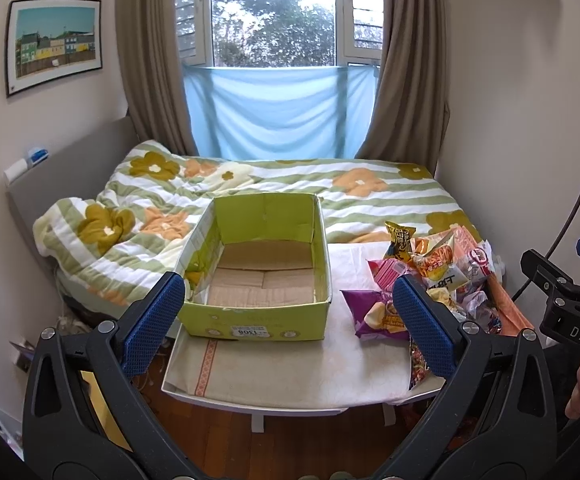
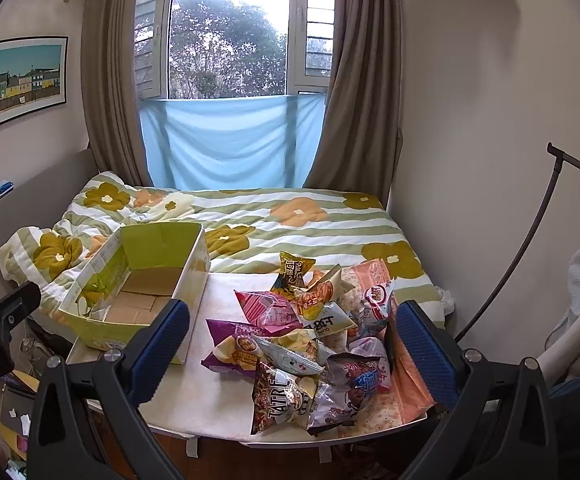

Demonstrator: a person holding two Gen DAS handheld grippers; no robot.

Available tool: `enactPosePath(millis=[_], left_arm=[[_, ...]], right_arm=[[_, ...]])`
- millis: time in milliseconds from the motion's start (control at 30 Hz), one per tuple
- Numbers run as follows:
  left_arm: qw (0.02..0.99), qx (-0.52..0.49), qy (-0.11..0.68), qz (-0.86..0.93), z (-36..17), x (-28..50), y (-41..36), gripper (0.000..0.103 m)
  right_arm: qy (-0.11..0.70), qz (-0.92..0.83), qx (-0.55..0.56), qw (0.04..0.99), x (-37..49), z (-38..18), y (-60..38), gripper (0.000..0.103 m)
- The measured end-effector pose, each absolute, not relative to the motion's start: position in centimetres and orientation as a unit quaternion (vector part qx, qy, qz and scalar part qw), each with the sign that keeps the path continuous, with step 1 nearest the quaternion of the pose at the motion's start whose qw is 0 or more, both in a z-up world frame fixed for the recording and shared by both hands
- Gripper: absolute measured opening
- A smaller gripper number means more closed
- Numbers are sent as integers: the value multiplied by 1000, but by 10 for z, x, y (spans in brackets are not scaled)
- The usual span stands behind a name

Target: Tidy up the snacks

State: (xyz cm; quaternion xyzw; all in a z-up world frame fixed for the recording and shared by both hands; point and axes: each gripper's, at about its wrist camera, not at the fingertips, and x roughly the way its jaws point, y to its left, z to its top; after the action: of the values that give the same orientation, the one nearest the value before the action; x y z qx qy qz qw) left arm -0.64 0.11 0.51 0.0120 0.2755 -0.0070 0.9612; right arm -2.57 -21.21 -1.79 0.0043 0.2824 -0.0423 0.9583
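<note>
On the white cloth-covered table (image 1: 290, 368), the empty green cardboard box (image 1: 258, 320) sits at nine o'clock, the heap of colourful snack packets (image 2: 310, 336) at three; left gripper (image 1: 288, 320) and right gripper (image 2: 292, 346) hover wide-fingered, holding nothing.

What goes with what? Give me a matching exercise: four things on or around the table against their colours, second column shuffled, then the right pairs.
Things:
1. cardboard box
2. potato chip bag
3. TATRE bag
4. cloth under the window

Colours:
A. light blue
B. purple
C. yellow-green
D. dark brown

Pairs: 1-C, 2-B, 3-D, 4-A
</note>
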Motion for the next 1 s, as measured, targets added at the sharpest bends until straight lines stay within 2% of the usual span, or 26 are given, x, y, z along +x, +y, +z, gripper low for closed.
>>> enactPosePath(millis=[1000], left_arm=[[960,0,281,-8,3,-6,5,103]], right_arm=[[282,-42,4,959,-27,-17,-211,103]])
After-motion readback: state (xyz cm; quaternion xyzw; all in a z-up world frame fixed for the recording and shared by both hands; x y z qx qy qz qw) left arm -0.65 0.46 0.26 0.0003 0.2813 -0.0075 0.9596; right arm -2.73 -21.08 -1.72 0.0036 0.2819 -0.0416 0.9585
